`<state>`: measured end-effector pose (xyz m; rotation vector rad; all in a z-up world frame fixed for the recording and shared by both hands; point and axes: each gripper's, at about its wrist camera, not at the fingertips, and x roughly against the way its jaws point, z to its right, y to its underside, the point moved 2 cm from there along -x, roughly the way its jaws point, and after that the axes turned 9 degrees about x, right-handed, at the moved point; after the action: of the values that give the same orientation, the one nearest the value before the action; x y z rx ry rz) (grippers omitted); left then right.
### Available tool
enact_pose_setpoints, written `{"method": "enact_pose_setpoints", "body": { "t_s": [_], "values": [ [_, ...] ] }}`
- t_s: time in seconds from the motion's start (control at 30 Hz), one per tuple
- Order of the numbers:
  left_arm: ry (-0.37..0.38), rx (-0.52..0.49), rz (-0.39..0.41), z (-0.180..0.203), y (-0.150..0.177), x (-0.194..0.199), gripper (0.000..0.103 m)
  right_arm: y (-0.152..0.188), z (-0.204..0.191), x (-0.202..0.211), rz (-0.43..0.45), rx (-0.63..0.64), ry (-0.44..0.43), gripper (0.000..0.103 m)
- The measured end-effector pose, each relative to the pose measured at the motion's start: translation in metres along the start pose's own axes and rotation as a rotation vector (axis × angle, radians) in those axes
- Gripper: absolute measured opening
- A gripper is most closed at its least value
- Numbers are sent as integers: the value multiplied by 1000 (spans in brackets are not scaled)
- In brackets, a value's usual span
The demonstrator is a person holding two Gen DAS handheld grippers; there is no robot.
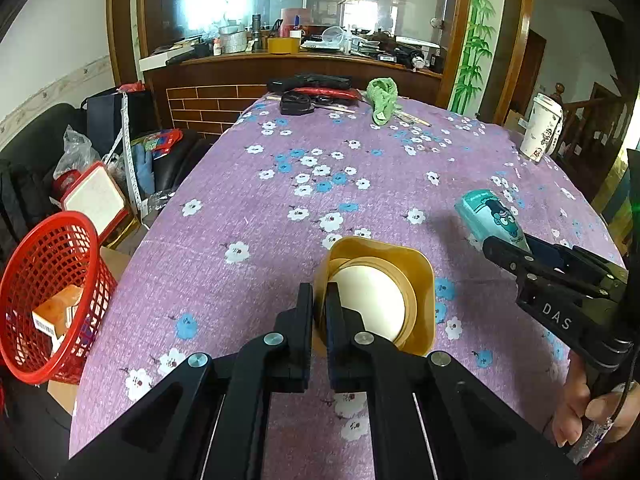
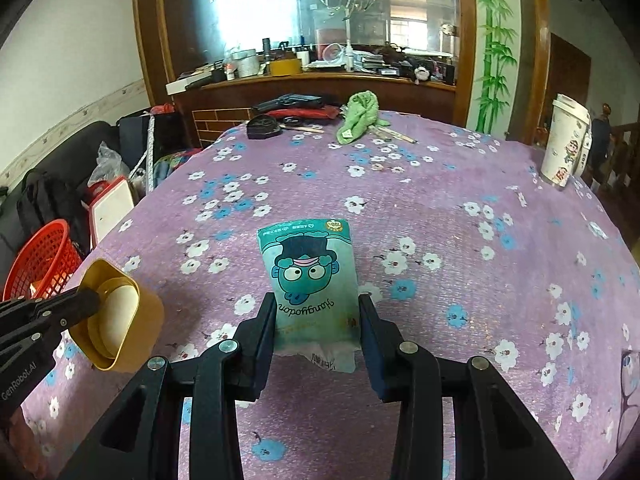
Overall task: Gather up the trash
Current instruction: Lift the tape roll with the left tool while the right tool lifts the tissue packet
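The gold square cup (image 1: pixel 384 292) is gripped by the closed left gripper (image 1: pixel 320 308); the teal tissue pack (image 2: pixel 314 280) is clamped by the right gripper (image 2: pixel 318 320).

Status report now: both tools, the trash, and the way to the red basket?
Left tool shut on yellow cup. Right tool shut on teal packet. Red basket beside table, path clear.

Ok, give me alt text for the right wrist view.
The right gripper grips a teal cartoon packet above a purple flowered tablecloth. At left, the left gripper holds a gold cup near a red basket.
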<state>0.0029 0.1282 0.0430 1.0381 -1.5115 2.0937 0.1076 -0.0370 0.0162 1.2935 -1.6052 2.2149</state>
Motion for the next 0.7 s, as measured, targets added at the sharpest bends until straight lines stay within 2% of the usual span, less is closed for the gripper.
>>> {"method": "enact_pose_setpoints", "body": {
  "t_s": [0.33, 0.7],
  "values": [
    [-51, -1, 35, -14, 9, 15, 5, 2, -11, -3, -5, 63, 21, 42],
    [-83, -27, 104, -29, 22, 49, 5, 4, -34, 12, -41, 75, -16, 42]
  ]
}}
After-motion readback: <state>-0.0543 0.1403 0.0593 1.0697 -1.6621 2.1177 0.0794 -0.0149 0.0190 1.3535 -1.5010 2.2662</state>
